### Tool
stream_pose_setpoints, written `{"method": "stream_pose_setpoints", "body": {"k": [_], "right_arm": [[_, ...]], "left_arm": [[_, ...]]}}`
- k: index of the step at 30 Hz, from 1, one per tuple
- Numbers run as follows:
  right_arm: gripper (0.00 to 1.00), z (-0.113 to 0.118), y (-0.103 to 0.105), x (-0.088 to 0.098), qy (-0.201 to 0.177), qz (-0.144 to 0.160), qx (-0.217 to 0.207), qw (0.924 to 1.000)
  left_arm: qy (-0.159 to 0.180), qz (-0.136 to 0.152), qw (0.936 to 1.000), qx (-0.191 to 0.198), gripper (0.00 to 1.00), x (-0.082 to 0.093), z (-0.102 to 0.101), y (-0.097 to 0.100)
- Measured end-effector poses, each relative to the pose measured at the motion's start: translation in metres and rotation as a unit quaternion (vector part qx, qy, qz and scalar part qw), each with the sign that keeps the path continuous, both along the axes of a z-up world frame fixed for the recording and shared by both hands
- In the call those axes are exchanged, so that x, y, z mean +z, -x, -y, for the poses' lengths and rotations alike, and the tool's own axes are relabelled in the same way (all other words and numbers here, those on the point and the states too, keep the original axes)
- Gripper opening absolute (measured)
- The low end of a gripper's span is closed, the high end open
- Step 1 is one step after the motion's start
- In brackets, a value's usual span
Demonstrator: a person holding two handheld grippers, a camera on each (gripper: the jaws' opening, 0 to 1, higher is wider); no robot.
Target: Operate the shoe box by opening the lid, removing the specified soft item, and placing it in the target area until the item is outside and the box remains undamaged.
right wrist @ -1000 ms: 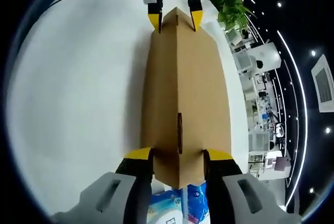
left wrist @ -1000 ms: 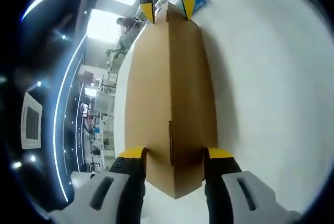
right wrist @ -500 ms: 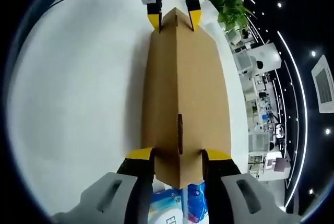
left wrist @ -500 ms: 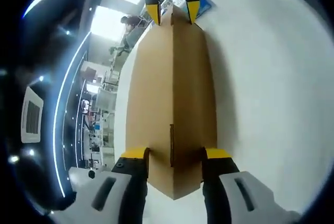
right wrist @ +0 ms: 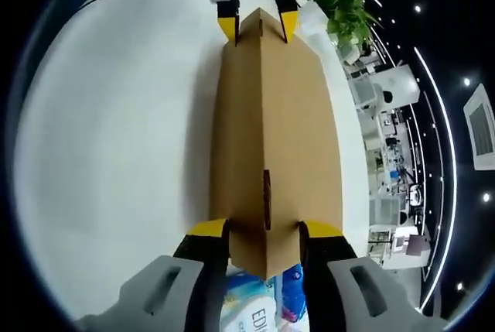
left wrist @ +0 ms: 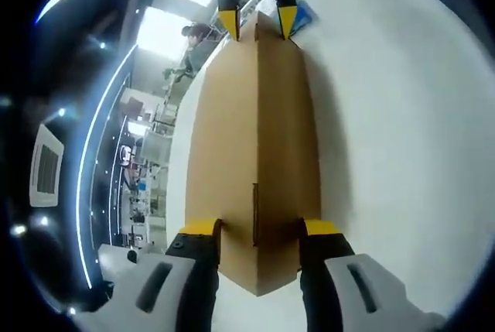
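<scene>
- Left gripper view: one brown shoe box (left wrist: 255,154), lid shut, running straight out from between the jaws. Left gripper (left wrist: 257,229) clamped on its near end; right gripper (left wrist: 257,24) pinches the far end.
- Blue pack (left wrist: 302,11) past the far jaws, mostly hidden.
- Right gripper view: same shoe box (right wrist: 267,131), near end clamped between the jaws of the right gripper (right wrist: 264,229); left gripper (right wrist: 257,25) grips the far end.
- One blue-and-white soft pack (right wrist: 259,309) under the near end, cut off; lettering "ED" readable, rest hidden.
- White table (right wrist: 116,146) on both sides.
</scene>
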State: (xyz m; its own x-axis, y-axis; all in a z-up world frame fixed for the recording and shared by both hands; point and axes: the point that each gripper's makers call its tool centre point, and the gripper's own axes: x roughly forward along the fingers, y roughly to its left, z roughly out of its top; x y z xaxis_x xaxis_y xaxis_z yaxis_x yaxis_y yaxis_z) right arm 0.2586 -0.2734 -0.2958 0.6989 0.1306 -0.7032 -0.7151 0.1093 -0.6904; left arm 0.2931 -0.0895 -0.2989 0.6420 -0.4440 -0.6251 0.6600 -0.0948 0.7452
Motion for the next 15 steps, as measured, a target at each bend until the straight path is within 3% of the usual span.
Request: {"method": "stream_pose_setpoints", "body": {"k": [15], "right_arm": [[0.34, 0.006, 0.007, 0.002, 0.007, -0.017, 0.003, 0.9998]], "left_arm": [[0.0, -0.008, 0.9999, 0.009, 0.39, 0.001, 0.006, 0.016]]}}
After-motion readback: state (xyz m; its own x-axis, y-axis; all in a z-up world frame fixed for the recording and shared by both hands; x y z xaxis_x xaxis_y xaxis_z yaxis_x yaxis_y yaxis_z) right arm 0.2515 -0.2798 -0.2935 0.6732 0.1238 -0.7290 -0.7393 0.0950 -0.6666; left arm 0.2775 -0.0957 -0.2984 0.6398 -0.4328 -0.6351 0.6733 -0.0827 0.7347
